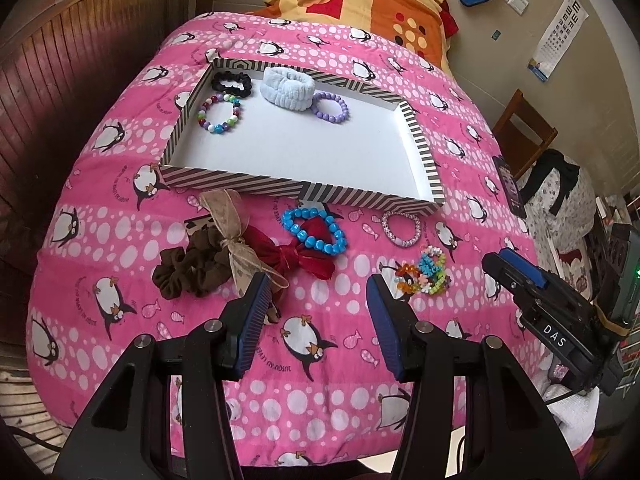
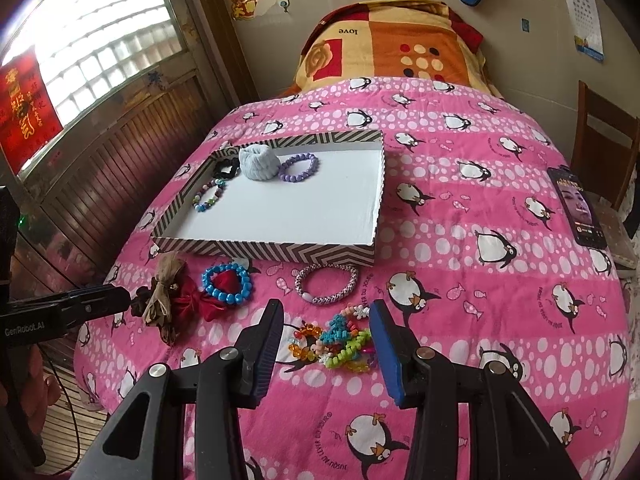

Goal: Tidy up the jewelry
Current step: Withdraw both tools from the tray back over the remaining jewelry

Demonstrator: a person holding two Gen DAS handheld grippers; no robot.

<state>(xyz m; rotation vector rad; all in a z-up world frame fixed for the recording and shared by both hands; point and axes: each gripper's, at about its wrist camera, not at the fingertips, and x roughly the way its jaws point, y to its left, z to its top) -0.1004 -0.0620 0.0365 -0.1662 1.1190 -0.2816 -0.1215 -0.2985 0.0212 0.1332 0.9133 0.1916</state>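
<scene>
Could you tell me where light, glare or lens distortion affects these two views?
Right wrist view: the window is blown out white, and the striped tray stays sharp. Left wrist view: even light, no glare, but the fisheye bulges the pink quilt and darkens the corners.

The left gripper hovers with its jaws spread wide and nothing between the blue pads. The right gripper hovers likewise, jaws wide apart and empty, pads facing each other. Each gripper shows at the edge of the other's view, well apart, side by side.
</scene>
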